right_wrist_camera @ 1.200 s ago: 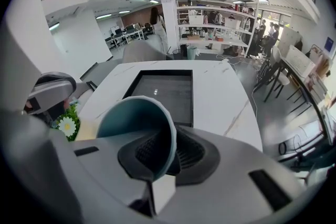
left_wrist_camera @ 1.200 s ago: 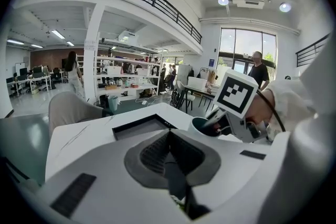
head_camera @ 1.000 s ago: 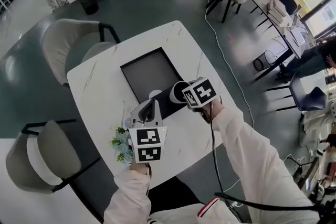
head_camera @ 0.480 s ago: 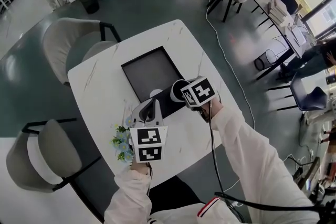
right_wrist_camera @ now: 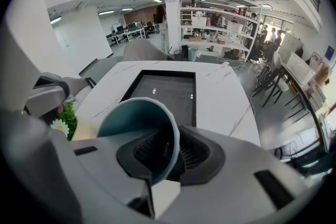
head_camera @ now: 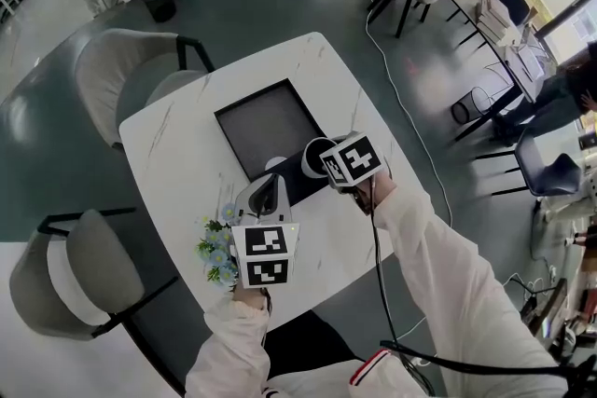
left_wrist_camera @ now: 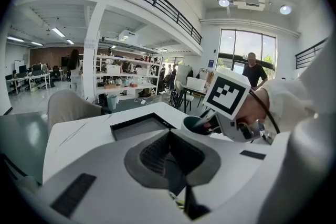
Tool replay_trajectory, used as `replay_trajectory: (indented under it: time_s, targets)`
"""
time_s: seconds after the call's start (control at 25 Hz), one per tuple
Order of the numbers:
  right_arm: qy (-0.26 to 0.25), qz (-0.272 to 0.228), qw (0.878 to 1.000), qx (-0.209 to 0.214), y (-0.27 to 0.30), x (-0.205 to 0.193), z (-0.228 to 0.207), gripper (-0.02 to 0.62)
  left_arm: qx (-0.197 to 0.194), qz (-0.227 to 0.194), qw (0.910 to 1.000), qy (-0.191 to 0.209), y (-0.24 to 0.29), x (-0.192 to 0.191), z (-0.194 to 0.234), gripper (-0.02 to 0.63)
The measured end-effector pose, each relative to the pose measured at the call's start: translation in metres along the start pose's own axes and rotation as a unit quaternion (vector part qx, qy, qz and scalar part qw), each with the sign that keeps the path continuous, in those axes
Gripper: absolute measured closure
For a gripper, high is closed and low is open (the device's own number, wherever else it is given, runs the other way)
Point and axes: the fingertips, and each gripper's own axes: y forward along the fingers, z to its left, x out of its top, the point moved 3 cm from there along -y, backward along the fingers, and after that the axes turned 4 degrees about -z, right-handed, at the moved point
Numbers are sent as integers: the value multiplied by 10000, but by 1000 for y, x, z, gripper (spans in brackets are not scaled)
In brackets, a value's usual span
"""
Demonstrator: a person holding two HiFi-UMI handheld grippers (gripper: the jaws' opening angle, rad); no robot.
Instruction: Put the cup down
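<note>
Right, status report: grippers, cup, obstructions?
Left gripper shut, empty. Right gripper shut on cup rim; cup at black tray's near corner, not released. Flowers beside left gripper, clear of cup.

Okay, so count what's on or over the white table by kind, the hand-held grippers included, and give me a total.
Hand-held grippers: 2 (left hand-held gripper, right hand-held gripper)
Cup: 1, held in the right one
Black tray: 1
Flower bunch: 1
Total: 5
</note>
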Motion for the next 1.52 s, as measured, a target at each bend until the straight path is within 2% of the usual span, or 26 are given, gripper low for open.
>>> replay_trajectory:
  time_s: [0.12, 0.4, 0.72, 1.04, 1.52]
  targets:
    - [-23, 23, 10000, 51, 1, 0, 0, 512, -18, 8, 10000, 9, -1, -2, -3, 597]
    - [123, -147, 9996, 204, 2, 2, 1, 380, -34, 22, 10000, 17, -1, -5, -7, 598]
    - [101, -284, 9995, 86, -10, 6, -5, 377, 5, 22, 10000, 93, -4, -1, -10, 598]
    - [72, -622, 9980, 69, -37, 13, -4, 377, 92, -63, 9998, 151, -13, 7, -13, 598]
    - [158, -1177, 9929, 53, -87, 4, 4, 377, 149, -292, 9981, 514, -40, 24, -37, 598]
